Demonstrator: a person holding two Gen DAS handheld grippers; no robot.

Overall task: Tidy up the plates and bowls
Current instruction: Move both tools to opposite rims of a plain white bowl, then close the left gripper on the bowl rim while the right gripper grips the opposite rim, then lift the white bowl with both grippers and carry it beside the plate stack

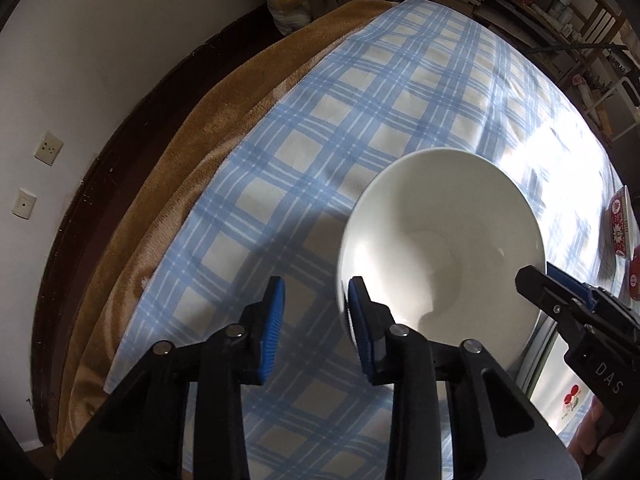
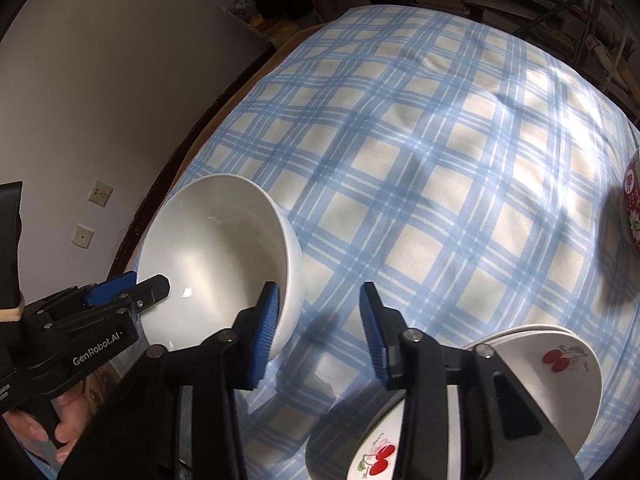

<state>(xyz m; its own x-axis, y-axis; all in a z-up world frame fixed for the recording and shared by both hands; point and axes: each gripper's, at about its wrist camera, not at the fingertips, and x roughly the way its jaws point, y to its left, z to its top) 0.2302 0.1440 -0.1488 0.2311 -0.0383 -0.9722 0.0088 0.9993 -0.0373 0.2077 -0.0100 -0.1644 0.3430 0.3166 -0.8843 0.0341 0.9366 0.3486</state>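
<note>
A plain white bowl (image 1: pixel 440 248) is tilted above the blue plaid cloth (image 1: pixel 340 120). In the left wrist view my left gripper (image 1: pixel 316 320) is open, its right pad just touching the bowl's left rim. My right gripper (image 1: pixel 560 300) reaches in from the right with one finger over the bowl's right rim. In the right wrist view the bowl (image 2: pixel 216 252) sits at the left; my right gripper (image 2: pixel 318 334) is open beside its right wall, and my left gripper (image 2: pixel 144 292) has a finger at its left rim. A cherry-printed plate stack (image 2: pixel 540 368) lies under the right gripper.
A red patterned bowl (image 2: pixel 632 204) stands at the far right on the cloth; it also shows in the left wrist view (image 1: pixel 620 220). A brown blanket (image 1: pixel 200 140) edges the table on the left, by a white wall. Cluttered shelves (image 1: pixel 560 8) stand behind.
</note>
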